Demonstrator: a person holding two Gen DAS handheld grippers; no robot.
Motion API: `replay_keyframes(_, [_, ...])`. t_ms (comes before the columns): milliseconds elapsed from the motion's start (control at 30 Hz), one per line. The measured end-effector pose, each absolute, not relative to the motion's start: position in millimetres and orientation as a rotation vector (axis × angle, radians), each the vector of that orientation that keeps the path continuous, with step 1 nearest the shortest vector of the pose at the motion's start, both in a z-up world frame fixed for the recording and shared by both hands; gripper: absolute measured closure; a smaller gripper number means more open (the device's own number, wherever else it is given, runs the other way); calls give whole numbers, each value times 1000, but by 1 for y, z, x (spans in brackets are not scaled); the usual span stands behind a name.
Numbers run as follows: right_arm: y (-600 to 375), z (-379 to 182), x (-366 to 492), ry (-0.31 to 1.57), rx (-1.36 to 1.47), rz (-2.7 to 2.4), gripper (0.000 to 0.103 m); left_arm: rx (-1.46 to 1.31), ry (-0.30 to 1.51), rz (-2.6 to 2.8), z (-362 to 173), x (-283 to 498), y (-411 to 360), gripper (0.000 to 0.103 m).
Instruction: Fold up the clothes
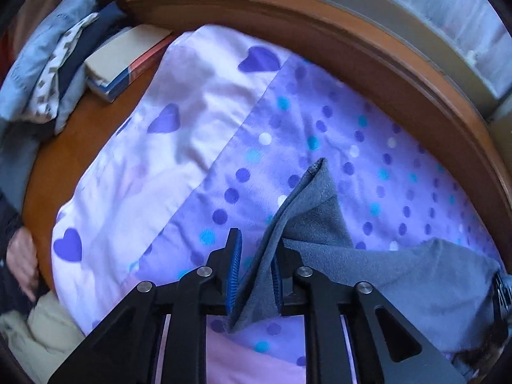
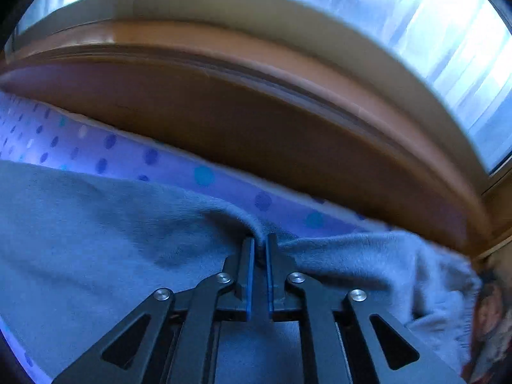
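Note:
A grey fleece cloth [image 1: 400, 275] lies on the dotted purple bedding [image 1: 320, 134], with one corner standing up in a peak. In the left wrist view a fold of it runs between the jaws of my left gripper [image 1: 257, 240]. Those jaws stand apart: the cloth rests against the right pad [image 1: 276, 280] and a gap shows beside the left pad. In the right wrist view the same grey cloth [image 2: 112, 240] spreads below my right gripper [image 2: 260, 240]. Its jaws are nearly together, pinching a small ridge of the cloth at the tips.
A curved wooden bed frame [image 1: 368, 51] borders the bedding, with a window [image 2: 432, 32] behind it. A pale cover with purple hearts [image 1: 153, 147] lies on the left. Beyond it are a thick book [image 1: 128, 60] and piled clothes [image 1: 48, 73]. A person's hand [image 1: 22, 256] shows at the left edge.

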State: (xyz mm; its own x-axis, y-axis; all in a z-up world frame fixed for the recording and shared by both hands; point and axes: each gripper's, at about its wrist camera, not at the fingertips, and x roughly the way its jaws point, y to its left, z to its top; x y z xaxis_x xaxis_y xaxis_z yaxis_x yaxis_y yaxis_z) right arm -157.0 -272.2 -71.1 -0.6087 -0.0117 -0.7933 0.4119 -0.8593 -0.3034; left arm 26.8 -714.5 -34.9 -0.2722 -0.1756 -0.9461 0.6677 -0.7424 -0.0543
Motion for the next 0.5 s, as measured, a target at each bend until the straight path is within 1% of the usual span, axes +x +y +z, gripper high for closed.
replay_keyframes(33, [-275, -57, -146, 687, 1196, -2537, 90, 1434, 612, -2074, -31, 31, -715, 80])
replay_keyframes(67, [-278, -43, -136, 687, 1152, -2548, 79, 1426, 608, -2095, -28, 36, -715, 76])
replay_keyframes(100, [-285, -26, -123, 686, 1096, -2543, 71, 1420, 605, -2120, -24, 41, -715, 74])
replay_keyframes(133, [-294, -11, -110, 685, 1041, -2521, 57, 1418, 606, -2145, -22, 46, -715, 74])
replay_keyframes(167, [-306, 0, -98, 690, 992, -2482, 53, 1419, 614, -2161, -21, 49, -715, 74])
replay_keyframes(233, [-337, 17, -71, 705, 905, -2368, 53, 1424, 634, -2184, -19, 52, -718, 74])
replay_keyframes(300, [-380, 22, -49, 678, 869, -2216, 53, 1429, 638, -2195, -20, 53, -721, 74])
replay_keyframes(400, [-458, 13, -12, 606, 850, -1956, 53, 1441, 642, -2200, -25, 53, -722, 74])
replay_keyframes(500, [-531, -8, 30, 654, 791, -1769, 53, 1453, 646, -2216, -29, 53, -721, 74])
